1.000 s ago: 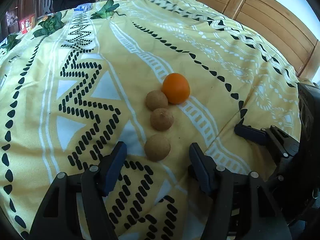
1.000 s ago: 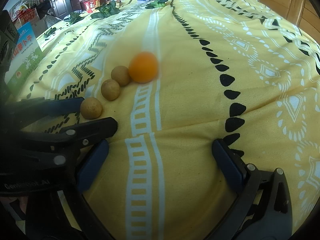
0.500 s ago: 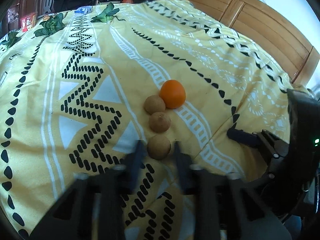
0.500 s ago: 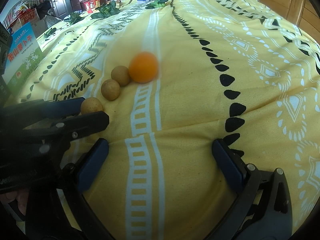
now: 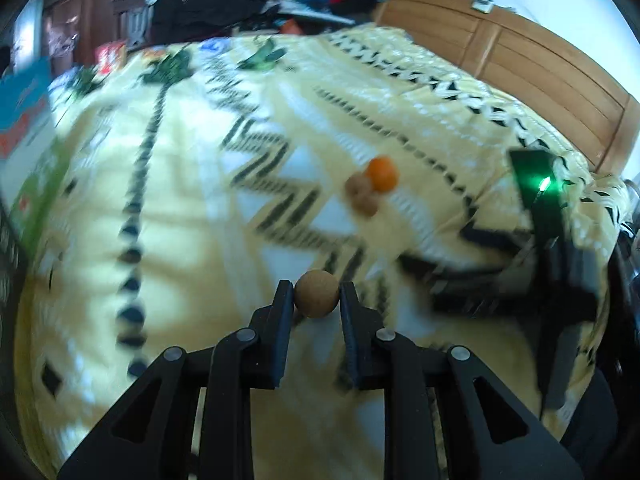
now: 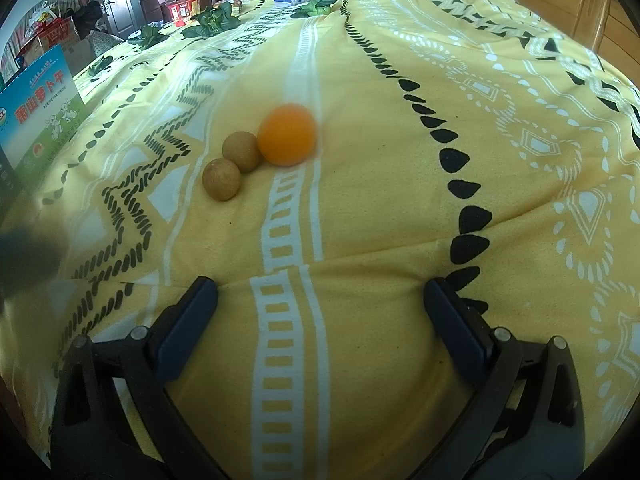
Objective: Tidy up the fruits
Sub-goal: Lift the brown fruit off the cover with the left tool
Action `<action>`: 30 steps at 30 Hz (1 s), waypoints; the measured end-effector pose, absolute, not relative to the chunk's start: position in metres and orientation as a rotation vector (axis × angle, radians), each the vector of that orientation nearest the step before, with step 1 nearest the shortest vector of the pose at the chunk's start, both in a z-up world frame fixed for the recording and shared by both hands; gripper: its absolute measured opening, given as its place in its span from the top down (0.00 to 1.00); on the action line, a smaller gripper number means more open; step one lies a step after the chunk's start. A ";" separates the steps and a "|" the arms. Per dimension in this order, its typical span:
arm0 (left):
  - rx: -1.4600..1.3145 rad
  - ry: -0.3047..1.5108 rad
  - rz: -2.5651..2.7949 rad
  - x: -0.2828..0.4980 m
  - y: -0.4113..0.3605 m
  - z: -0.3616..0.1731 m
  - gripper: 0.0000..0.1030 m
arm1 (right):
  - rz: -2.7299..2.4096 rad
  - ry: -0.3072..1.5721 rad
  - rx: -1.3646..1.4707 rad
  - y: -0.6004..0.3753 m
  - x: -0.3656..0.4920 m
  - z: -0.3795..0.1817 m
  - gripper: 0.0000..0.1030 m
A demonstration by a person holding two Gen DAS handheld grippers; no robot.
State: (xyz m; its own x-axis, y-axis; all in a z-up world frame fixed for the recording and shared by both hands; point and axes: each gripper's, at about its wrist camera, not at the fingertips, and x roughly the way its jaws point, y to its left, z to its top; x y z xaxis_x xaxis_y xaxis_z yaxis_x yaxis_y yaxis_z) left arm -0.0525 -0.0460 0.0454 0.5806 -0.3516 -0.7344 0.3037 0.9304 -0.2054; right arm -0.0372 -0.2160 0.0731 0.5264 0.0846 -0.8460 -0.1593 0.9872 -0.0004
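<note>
My left gripper (image 5: 316, 295) is shut on a small brown round fruit (image 5: 317, 293) and holds it above the yellow patterned bedspread (image 5: 180, 200). An orange (image 6: 287, 134) and two brown round fruits (image 6: 241, 151) (image 6: 221, 179) lie in a touching row on the bedspread (image 6: 400, 220); they also show, blurred, in the left wrist view (image 5: 382, 173). My right gripper (image 6: 320, 308) is open and empty, low over the bedspread, nearer than the row. The right gripper's body shows at the right of the left wrist view (image 5: 552, 240).
A green and blue box (image 6: 38, 116) stands at the bed's left edge. Green leafy items (image 6: 216, 20) lie at the far end. A wooden headboard (image 5: 520, 60) runs along the right. Clothes and furniture stand beyond the bed.
My left gripper closed on the nearest brown fruit and lifted it away from the row, swinging up and back. The right gripper has stayed still and open.
</note>
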 end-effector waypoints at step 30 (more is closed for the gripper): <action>-0.280 0.811 -0.376 -0.062 -0.002 0.024 0.77 | 0.146 1.007 -0.082 -0.216 -0.037 0.073 0.00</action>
State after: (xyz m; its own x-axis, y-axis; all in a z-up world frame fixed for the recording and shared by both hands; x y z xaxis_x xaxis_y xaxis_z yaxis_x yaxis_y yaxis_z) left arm -0.0616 -0.0022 0.0240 0.6292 -0.4286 -0.6484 0.2174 0.8980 -0.3827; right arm -0.0367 -0.2160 0.0729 0.5256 0.0839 -0.8466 -0.1597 0.9872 -0.0014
